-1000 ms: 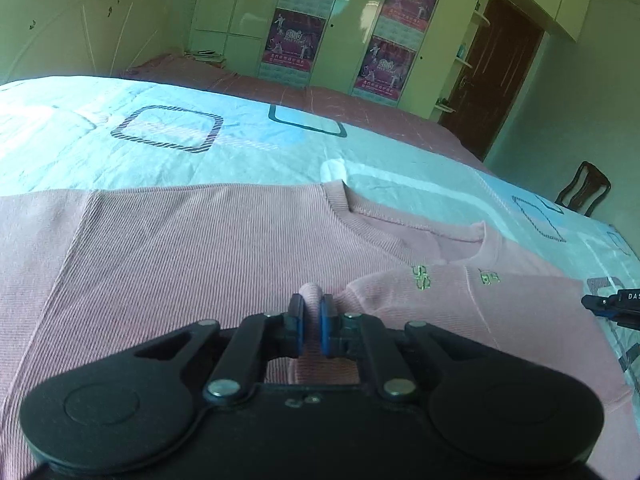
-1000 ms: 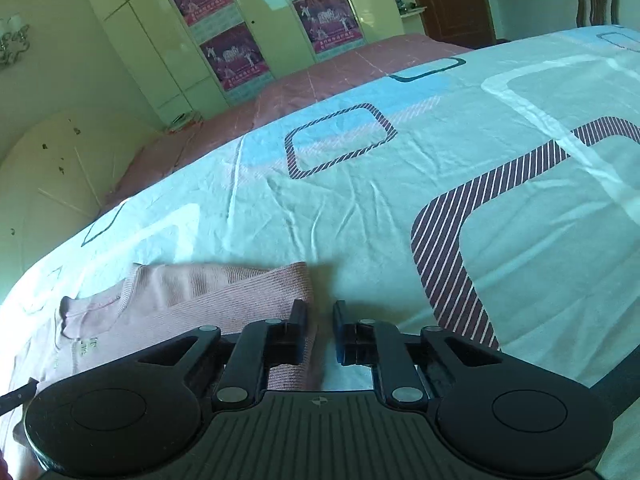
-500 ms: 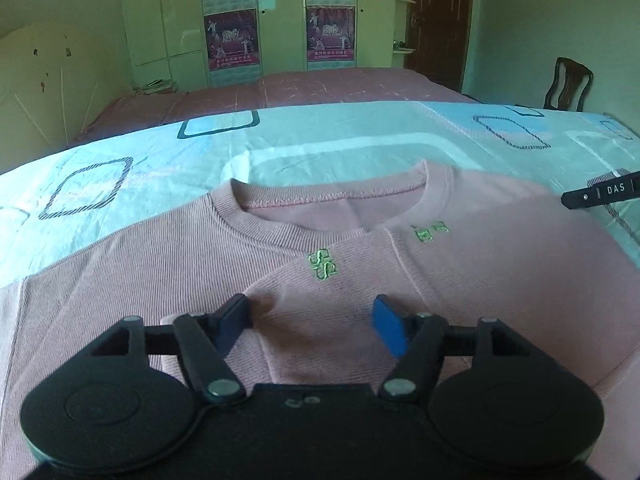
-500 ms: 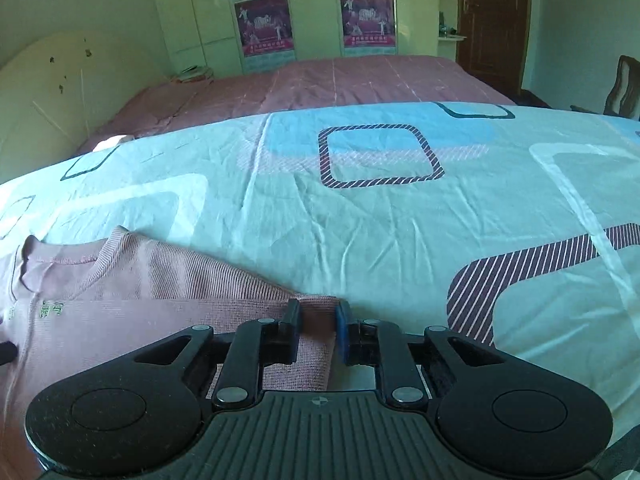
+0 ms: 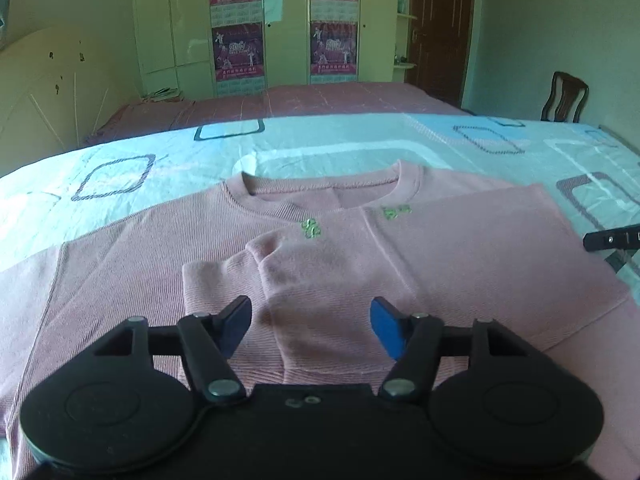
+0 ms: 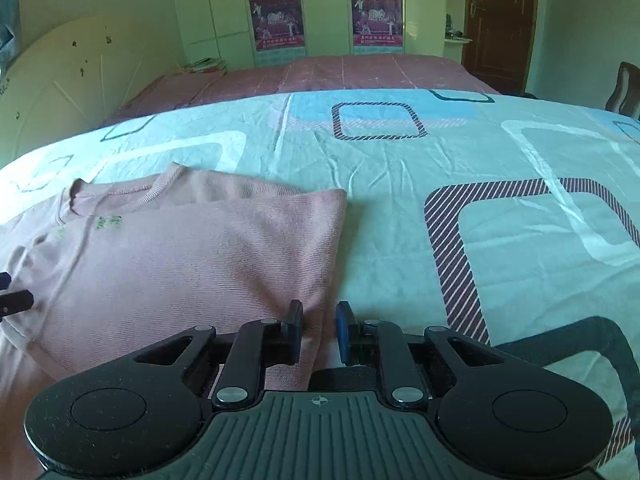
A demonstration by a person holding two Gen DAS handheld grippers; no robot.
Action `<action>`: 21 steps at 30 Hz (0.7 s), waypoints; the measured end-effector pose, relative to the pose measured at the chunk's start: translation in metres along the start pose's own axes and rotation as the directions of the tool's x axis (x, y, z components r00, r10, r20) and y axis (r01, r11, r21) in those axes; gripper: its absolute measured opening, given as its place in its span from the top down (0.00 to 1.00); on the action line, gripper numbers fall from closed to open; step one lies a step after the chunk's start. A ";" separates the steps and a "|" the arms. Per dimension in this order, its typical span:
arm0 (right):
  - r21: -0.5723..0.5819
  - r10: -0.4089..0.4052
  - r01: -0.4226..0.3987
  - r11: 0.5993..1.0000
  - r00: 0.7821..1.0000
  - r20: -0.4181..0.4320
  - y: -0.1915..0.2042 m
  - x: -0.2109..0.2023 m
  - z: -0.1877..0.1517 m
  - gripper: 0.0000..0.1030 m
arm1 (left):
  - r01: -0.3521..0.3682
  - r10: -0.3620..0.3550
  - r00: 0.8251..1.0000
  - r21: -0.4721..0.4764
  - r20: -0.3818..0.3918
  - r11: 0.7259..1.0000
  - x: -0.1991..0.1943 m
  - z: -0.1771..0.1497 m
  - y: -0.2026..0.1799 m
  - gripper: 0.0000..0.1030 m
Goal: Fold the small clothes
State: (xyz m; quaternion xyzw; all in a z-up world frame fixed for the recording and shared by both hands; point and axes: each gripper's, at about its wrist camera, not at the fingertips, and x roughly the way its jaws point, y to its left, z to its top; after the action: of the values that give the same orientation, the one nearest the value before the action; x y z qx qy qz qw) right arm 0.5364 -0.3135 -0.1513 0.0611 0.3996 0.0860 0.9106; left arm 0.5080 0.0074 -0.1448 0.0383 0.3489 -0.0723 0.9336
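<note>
A pink ribbed sweater (image 5: 168, 256) lies flat on the bed, neck away from me, its right side folded over the chest with the sleeve cuff near the middle. It also shows in the right wrist view (image 6: 192, 248). My left gripper (image 5: 310, 326) is open and empty just above the folded part. My right gripper (image 6: 319, 330) is narrowly parted over the sweater's folded right edge, with a strip of fabric between the jaws; the frames do not show whether it grips it. The right gripper's tip shows at the right edge of the left wrist view (image 5: 612, 238).
The bed sheet (image 6: 460, 184) is pale blue with rounded-square patterns. A second bed with a maroon cover (image 5: 280, 102) stands behind. Wardrobes with posters (image 5: 280, 20) line the far wall. A wooden chair (image 5: 564, 96) and a brown door (image 5: 436, 28) are at the right.
My left gripper has opened and let go of the sleeve, which now lies across the chest. My right gripper has moved back along the sweater's folded right edge.
</note>
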 end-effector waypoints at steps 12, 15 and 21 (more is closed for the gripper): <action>-0.056 -0.008 0.006 0.998 1.000 -0.029 0.023 -0.021 -0.037 0.84 | -0.008 0.010 0.996 0.015 -0.086 1.000 -0.001 -0.019 -0.004 0.37; -0.069 -0.013 0.009 0.998 0.998 -0.056 0.023 -0.015 -0.038 0.84 | -0.017 0.018 0.997 0.014 -0.078 1.000 -0.003 -0.018 -0.005 0.37; -0.065 0.010 -0.015 0.998 0.998 -0.070 0.018 -0.014 -0.037 0.84 | -0.050 0.048 0.992 -0.017 -0.118 0.999 -0.002 -0.017 -0.006 0.36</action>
State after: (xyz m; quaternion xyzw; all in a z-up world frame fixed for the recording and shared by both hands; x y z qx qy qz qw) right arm 0.4978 -0.2976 -0.1624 0.0308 0.4276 0.1067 0.8971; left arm 0.4950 0.0035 -0.1567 0.0417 0.4031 -0.0433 0.9132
